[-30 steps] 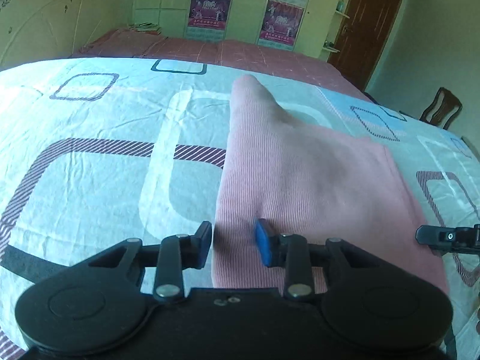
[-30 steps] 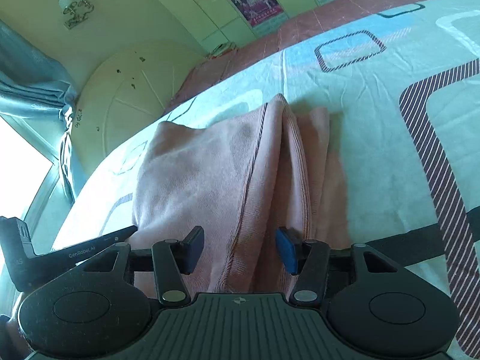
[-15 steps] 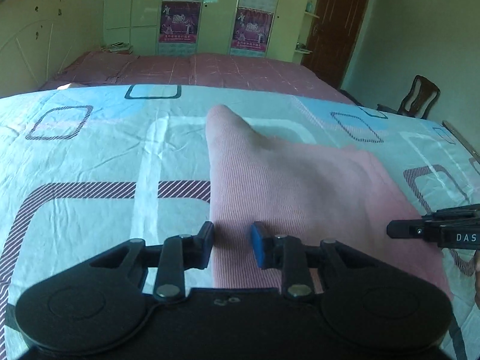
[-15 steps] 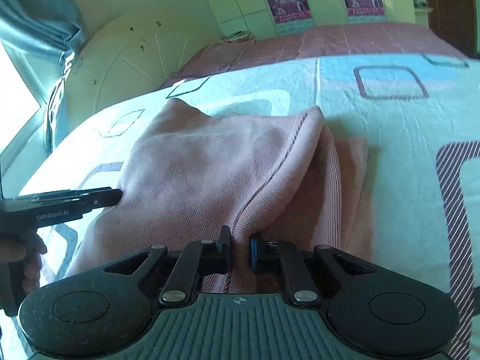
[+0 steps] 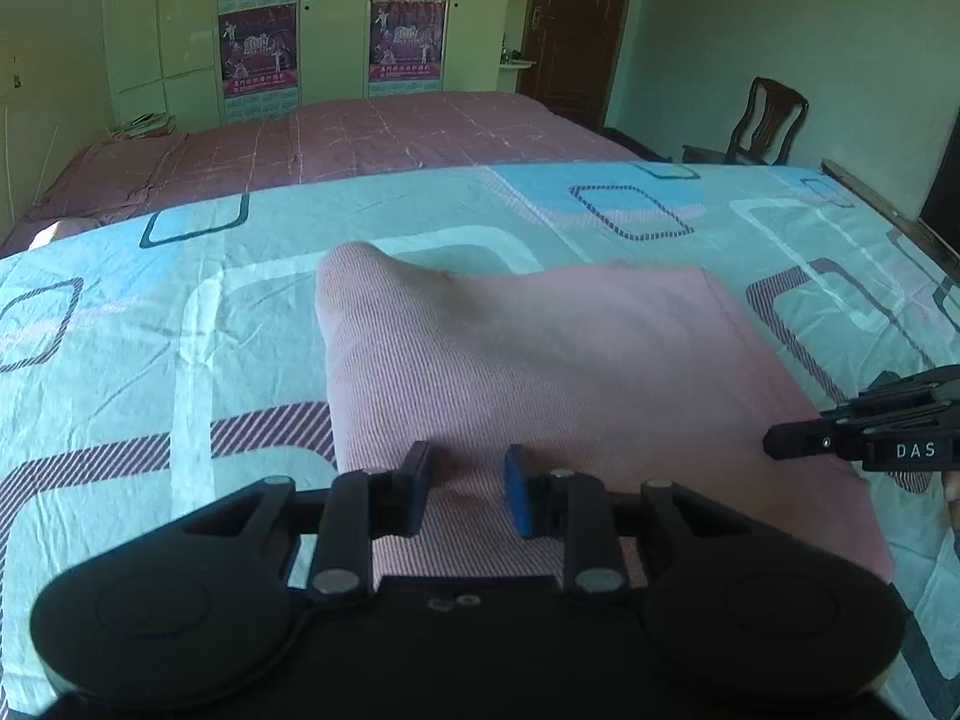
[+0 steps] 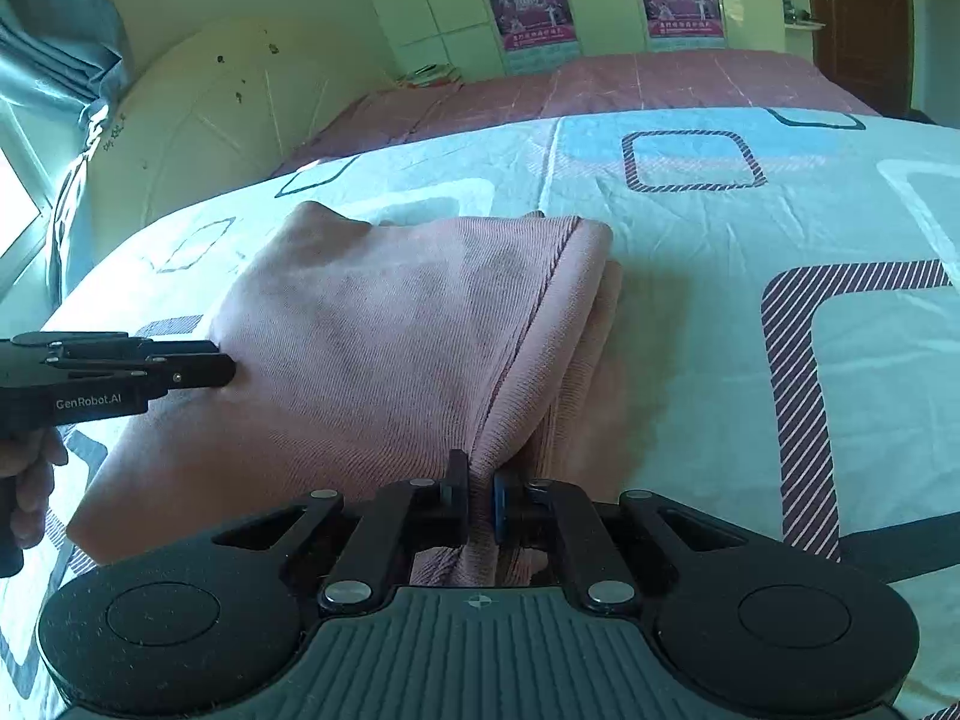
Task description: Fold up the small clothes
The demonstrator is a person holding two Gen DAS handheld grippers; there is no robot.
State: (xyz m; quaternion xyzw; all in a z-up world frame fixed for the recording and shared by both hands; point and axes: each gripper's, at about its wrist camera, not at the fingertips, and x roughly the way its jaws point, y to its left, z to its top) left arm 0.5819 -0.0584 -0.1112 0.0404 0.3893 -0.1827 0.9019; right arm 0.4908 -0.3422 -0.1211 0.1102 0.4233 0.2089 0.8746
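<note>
- Left wrist view: left gripper (image 5: 467, 491) has moved right since a second ago, from the pink garment (image 5: 540, 372)'s left edge onto the cloth; jaws still apart, nothing pinched. Garment lies mid-bedsheet (image 5: 120, 360).
- Right wrist view: right gripper (image 6: 480, 495), wide open a second ago, now has its jaws clamped on the near hem fold. One corner is secured; left grip likely pending before the fold.

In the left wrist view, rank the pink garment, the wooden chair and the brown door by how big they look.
1. Pink garment, by far the largest.
2. Door.
3. Chair.
The door and chair are far away, so this is apparent size only.
</note>
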